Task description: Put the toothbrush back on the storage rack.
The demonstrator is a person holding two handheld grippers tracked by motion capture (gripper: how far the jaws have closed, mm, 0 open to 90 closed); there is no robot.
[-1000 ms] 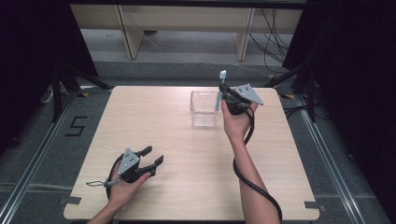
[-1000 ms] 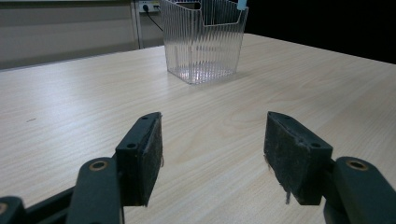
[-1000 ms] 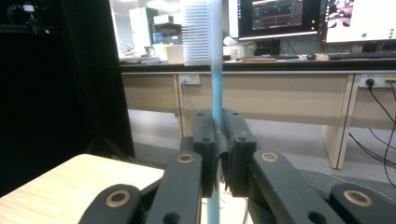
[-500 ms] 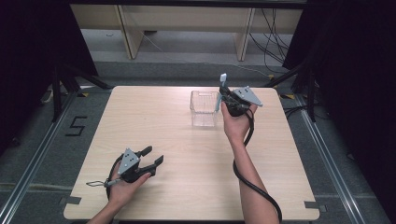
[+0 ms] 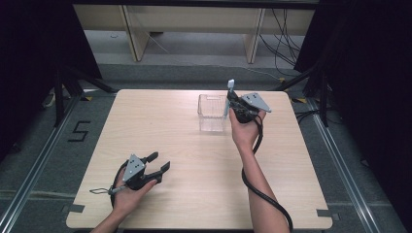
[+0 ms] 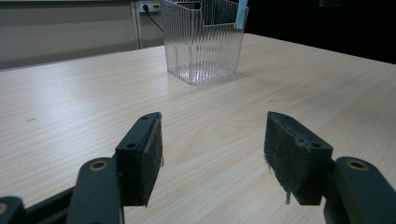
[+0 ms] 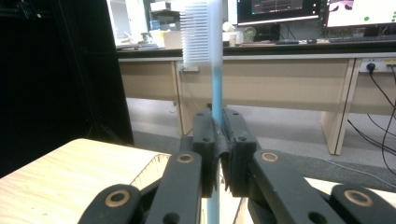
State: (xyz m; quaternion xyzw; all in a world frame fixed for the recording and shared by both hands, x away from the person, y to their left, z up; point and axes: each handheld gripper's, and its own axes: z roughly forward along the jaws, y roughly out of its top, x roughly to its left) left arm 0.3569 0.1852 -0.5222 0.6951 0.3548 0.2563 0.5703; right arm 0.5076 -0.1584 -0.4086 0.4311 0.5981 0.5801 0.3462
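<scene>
Right gripper view: right hand-held gripper pinches a slim blue bristled toothbrush above the ribbed clear bin.

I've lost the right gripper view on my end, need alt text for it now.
The right hand-held gripper is shut on a light blue toothbrush, held upright with its white bristles at the top. Below the jaws lie the wooden table and the clear container's rim; desks and monitors stand behind.

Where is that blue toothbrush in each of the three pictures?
High view: toothbrush upright in the right gripper, beside the clear bin.
Left gripper view: blue sliver at the bin's top right.
Right gripper view: centre, clamped between the jaws.
Shared landmark: the bin.
</scene>
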